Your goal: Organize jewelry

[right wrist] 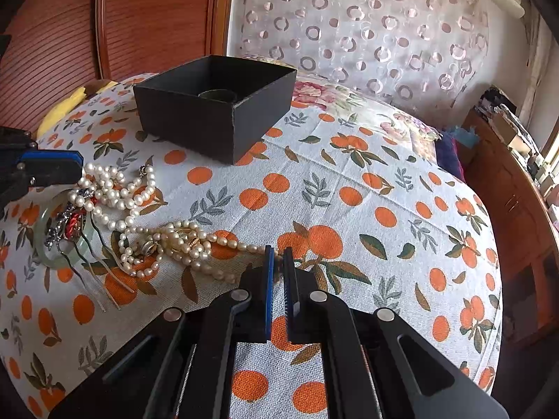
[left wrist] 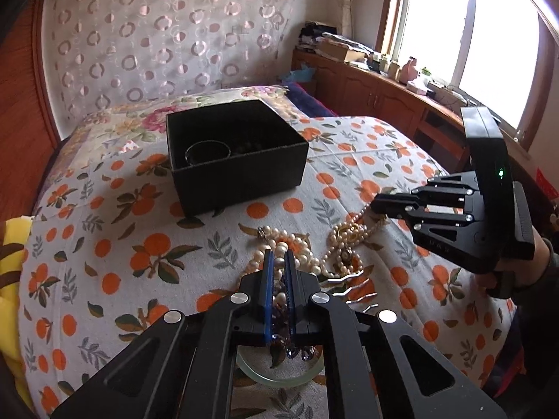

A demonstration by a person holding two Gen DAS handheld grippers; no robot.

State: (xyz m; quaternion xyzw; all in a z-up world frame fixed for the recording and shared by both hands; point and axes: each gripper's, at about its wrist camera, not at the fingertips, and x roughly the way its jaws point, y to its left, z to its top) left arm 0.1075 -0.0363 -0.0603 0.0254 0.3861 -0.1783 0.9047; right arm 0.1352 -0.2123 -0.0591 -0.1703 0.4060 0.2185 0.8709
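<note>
A heap of white pearl strands (right wrist: 111,192) lies on the orange-print bedspread, and my left gripper (left wrist: 278,253) is shut on one of its strands, with pearls showing between the blue pads. A cream pearl necklace (right wrist: 181,241) with a gold clasp trails right to my right gripper (right wrist: 278,249), which is shut on its end. The left wrist view shows the right gripper (left wrist: 375,206) at that necklace's (left wrist: 349,234) far end. A jade bangle (right wrist: 45,244), a red and silver brooch (right wrist: 70,223) and clear hairpins (right wrist: 97,272) lie beside the pearls. The open black box (left wrist: 241,181) stands beyond.
A dark round item (left wrist: 208,152) sits inside the box (right wrist: 188,118). A yellow cushion (right wrist: 59,111) lies at the bed's left edge by the wooden headboard (right wrist: 104,28). A cluttered wooden cabinet (left wrist: 384,87) runs under the window. A hand (left wrist: 506,272) holds the right gripper.
</note>
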